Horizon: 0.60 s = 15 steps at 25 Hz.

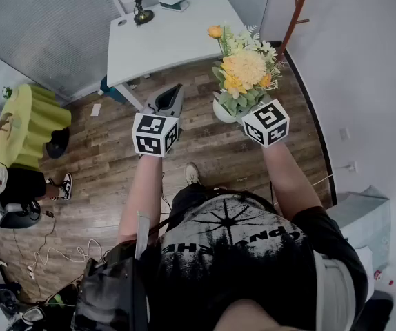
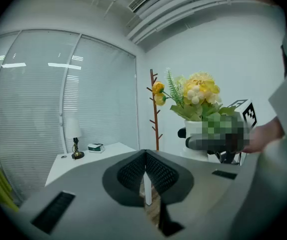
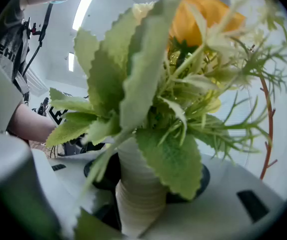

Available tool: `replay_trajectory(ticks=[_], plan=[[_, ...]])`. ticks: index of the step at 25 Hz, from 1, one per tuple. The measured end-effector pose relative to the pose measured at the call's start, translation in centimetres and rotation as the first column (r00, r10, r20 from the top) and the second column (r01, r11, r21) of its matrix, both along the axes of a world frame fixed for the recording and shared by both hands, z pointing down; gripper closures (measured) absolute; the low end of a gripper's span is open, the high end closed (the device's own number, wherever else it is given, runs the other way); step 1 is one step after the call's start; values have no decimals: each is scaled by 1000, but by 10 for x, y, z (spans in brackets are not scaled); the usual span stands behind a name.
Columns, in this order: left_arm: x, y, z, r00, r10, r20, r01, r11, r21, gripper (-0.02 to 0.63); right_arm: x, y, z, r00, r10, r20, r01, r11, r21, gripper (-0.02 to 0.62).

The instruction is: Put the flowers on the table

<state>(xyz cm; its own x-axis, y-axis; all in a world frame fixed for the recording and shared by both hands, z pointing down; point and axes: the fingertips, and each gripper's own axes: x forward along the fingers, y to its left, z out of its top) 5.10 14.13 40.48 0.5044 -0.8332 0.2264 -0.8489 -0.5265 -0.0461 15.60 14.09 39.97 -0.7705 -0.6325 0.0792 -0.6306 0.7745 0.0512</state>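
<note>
The right hand-held gripper (image 3: 148, 178) is clamped on the vase (image 3: 137, 196), 1 dark pad on each side of its white, ribbed body, jaws spread wide around it. The flowers (image 1: 243, 71) stand upright in the vase: the long axis runs vertically from pot to blooms, with the yellow and orange heads pointing up. In the head view the bouquet leans toward 12 o'clock from the vase, and in the left gripper view it is plainly upright too.

The bouquet is held in the air over the wood floor (image 1: 115, 150) and is not on the counter (image 1: 174, 43). The white counter lies at about 11 o'clock from the flowers in the head view, its near corner close by but apart. A lamp (image 1: 137, 0) and a small box (image 1: 174, 3) sit at its far edge. A coat rack (image 1: 296, 12) stands at 1 o'clock.

The left hand-held gripper (image 2: 146, 174) is at 9 o'clock from the vase, jaws pressed together with nothing between them.
</note>
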Motion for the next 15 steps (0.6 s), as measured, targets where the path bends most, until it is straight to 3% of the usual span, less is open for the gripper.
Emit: replay_trajectory(ticks=[8, 15], plan=[[-1, 3, 0, 998, -1, 56, 0, 1000, 17, 595, 0, 1, -2, 1000, -1, 7, 1, 1000, 8, 351], [-2, 4, 1, 999, -10, 47, 10, 1000, 14, 595, -2, 4, -6, 998, -30, 50, 30, 1000, -2, 351]])
